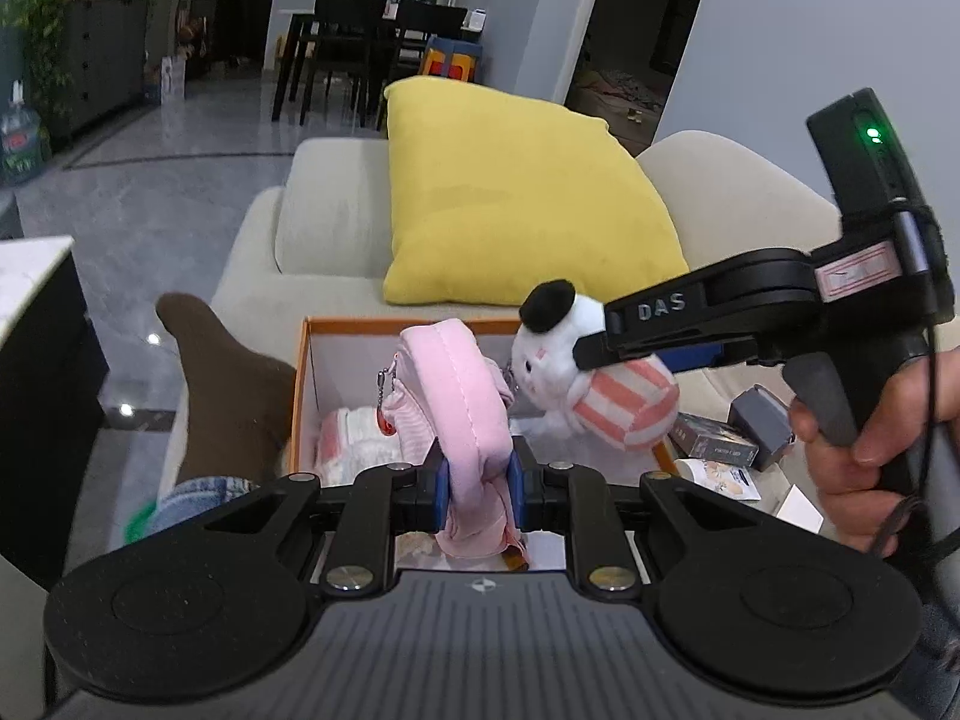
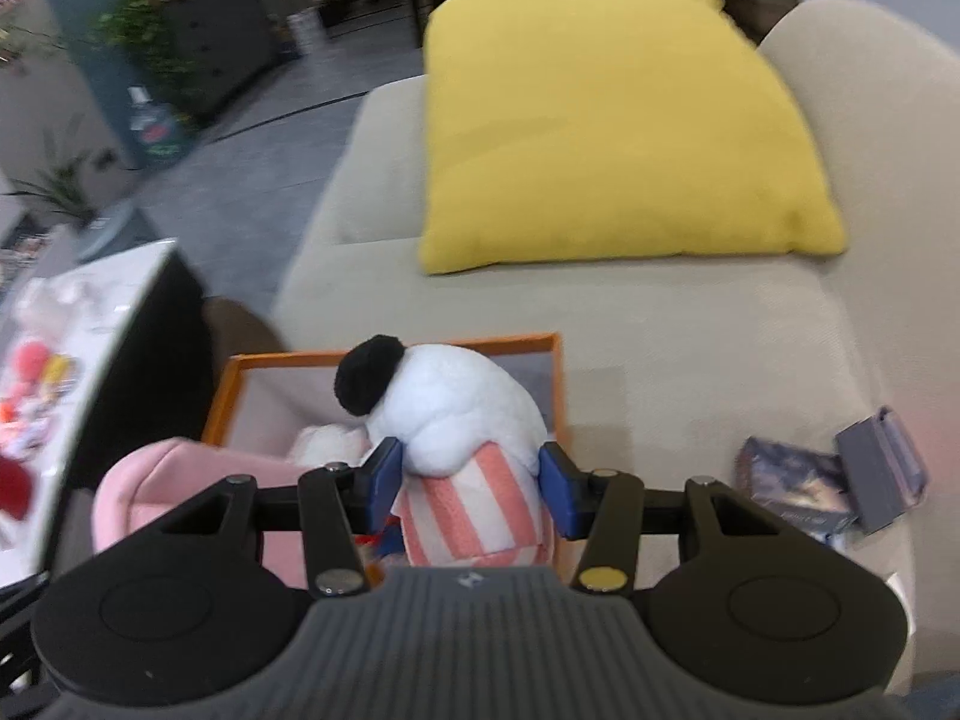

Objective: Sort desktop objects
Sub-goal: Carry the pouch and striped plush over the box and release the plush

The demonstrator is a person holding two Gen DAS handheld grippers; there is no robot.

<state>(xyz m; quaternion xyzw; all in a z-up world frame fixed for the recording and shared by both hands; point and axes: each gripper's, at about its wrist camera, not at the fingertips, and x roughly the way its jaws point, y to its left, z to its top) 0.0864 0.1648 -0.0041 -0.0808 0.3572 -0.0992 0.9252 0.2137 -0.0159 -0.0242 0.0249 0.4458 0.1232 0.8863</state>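
Observation:
My left gripper (image 1: 478, 489) is shut on a pink fabric pouch (image 1: 459, 408) and holds it over an orange-rimmed box (image 1: 300, 384); the pouch also shows in the right wrist view (image 2: 180, 480). My right gripper (image 2: 474, 489) is shut on a white plush toy with a black ear and a pink-striped body (image 2: 462, 438), above the box's right side (image 2: 558, 384). In the left wrist view the plush (image 1: 576, 372) hangs from the right gripper's fingers (image 1: 600, 348). A pink-and-white soft item (image 1: 354, 438) lies inside the box.
The box sits on a beige sofa (image 2: 690, 360) with a yellow cushion (image 1: 516, 192). A card deck (image 2: 792, 480), a grey case (image 2: 882, 468) and a small packet (image 1: 720, 477) lie to the right of the box. A white table with toys (image 2: 60, 360) stands at the left.

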